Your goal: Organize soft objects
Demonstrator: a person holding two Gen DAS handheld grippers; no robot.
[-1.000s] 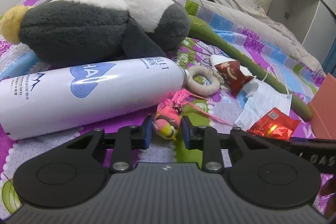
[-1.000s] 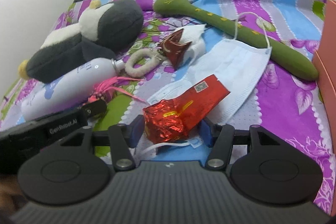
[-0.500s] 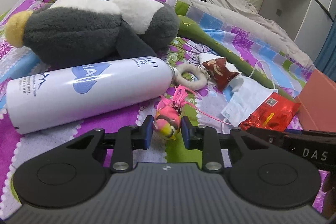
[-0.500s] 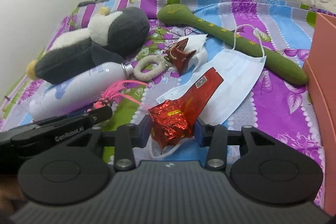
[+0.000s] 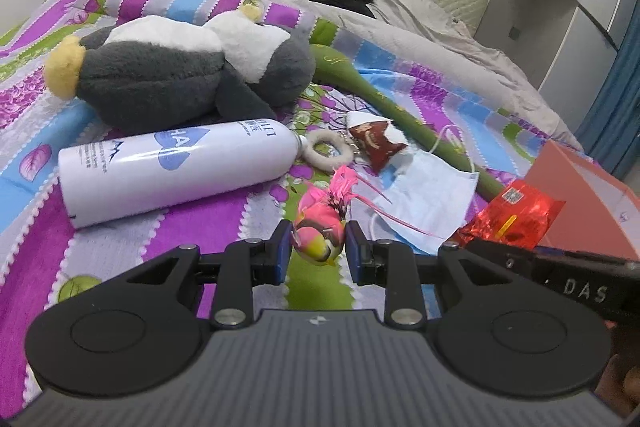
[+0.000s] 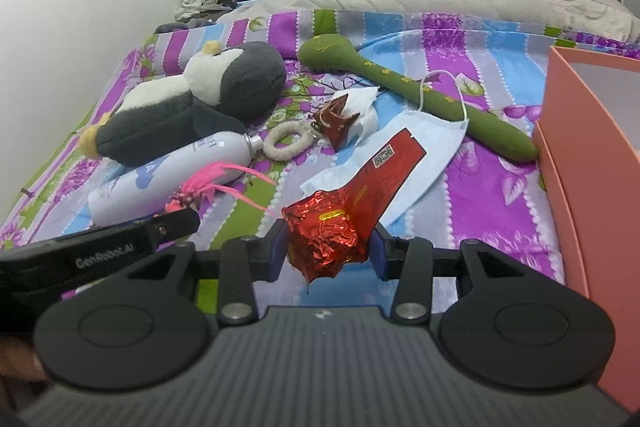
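I take the white spray bottle [image 5: 176,171] lying on the striped bedspread [image 5: 132,227] as my landmark. Behind it, touching its far side, lies the grey-and-white penguin plush [image 5: 180,79]. At the bottle's neck, just to its right, sits a fuzzy white ring [image 5: 326,151], and beside that a brown-and-white pouch [image 5: 374,143]. In front of the bottle's right end, my left gripper [image 5: 318,249] has its fingers clamped on the pink feathered bird toy [image 5: 320,229], lifted clear of the bedspread. Farther right of the bottle a blue face mask [image 5: 432,191] lies flat, with a long green plush stick [image 6: 420,95] running behind it. My right gripper [image 6: 326,249] is pinched on the crumpled end of a red foil packet [image 6: 332,235], right of the bottle and over the mask's near corner. Farthest right stands a pink box [image 6: 592,155].
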